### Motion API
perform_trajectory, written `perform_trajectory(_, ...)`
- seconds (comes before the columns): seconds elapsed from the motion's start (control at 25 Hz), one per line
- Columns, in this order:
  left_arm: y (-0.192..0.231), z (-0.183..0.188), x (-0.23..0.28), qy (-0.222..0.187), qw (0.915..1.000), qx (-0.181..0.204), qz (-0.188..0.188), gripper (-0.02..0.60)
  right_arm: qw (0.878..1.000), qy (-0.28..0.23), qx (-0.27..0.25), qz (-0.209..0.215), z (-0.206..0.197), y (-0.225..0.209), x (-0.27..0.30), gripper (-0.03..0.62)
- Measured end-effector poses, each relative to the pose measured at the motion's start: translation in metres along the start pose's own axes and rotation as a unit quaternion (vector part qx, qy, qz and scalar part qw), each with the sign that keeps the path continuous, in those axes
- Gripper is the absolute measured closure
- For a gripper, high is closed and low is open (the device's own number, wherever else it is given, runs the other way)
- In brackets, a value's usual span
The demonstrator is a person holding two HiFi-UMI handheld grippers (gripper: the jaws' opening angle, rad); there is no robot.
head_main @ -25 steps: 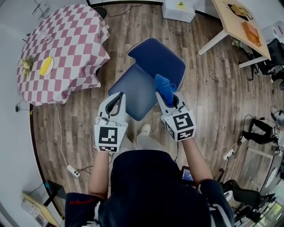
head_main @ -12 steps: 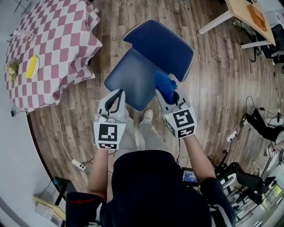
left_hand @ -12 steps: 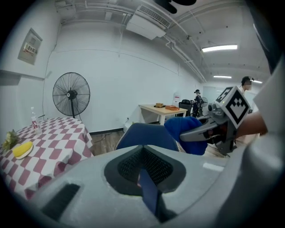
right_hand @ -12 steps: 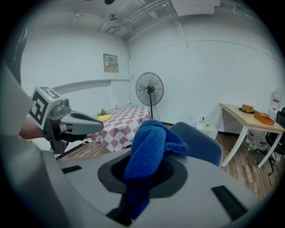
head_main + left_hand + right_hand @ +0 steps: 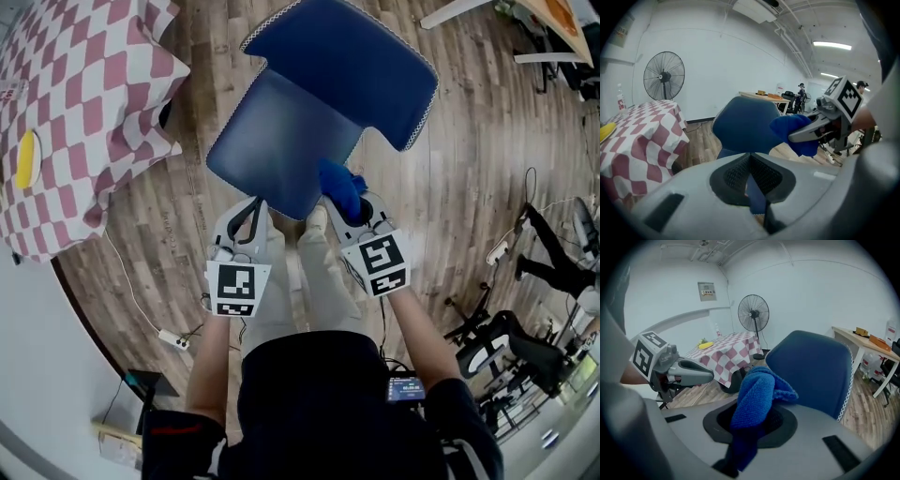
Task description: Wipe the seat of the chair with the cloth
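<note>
Blue knitted cloth [image 5: 339, 186], pinched in my right hand-held gripper [image 5: 351, 210], hangs over the near edge of the blue padded chair seat [image 5: 281, 141]; I'd press it flat and sweep across, with the left hand-held gripper [image 5: 246, 214], pressed together and empty, held clear.

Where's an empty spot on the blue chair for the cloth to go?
The whole seat is bare, from the backrest to its front edge. The floor strip between seat and checkered table is free too. Crowded: the front edge, where the left hand-held gripper, right hand-held gripper and cloth hang.
</note>
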State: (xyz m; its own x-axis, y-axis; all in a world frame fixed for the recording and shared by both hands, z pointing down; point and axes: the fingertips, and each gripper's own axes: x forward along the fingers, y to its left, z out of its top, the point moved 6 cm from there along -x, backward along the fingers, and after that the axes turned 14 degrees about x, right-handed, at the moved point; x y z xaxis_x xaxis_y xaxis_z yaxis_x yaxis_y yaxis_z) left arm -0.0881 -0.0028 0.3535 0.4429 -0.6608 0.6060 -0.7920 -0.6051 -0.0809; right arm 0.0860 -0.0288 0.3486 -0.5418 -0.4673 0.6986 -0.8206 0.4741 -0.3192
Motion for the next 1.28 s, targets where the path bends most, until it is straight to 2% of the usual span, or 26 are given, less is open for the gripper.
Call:
perform_trajectory(0.2,-0.007,-0.044,0.026,0.023,0.9995,0.010,-0.019,0.566,0.999,0.035,0.000,0.006,-0.043,-0.004,0.034,0.543)
perform_trajectory(0.4,-0.014,-0.088,0.052,0.046,0.9979,0.005,-0.045,0.566,0.998,0.058,0.020,0.011,-0.079,-0.009,0.064,0.543)
perform_trajectory(0.56,-0.027,-0.123,0.065,0.069,0.9952,0.015,-0.067,0.566,0.996,0.081,0.035,0.014,-0.110,-0.010,0.085,0.543)
perform_trajectory(0.72,-0.035,-0.158,0.078,0.093,0.9924,-0.010,-0.080,0.566,0.993,0.104,0.045,0.019,-0.141,-0.013,0.104,0.543)
perform_trajectory(0.92,-0.042,-0.200,0.093,0.119,0.9880,-0.031,-0.094,0.566,0.991,0.132,0.025,0.026,-0.171,-0.015,0.122,0.543)
perform_trajectory(1.08,-0.047,-0.215,0.109,0.125,0.9864,-0.022,-0.105,0.565,0.989,0.144,0.002,0.027,-0.187,-0.022,0.125,0.543)
perform_trajectory(1.28,-0.037,-0.232,0.135,0.138,0.9826,-0.038,-0.119,0.565,0.986,0.164,-0.008,0.021,-0.204,-0.032,0.137,0.543)
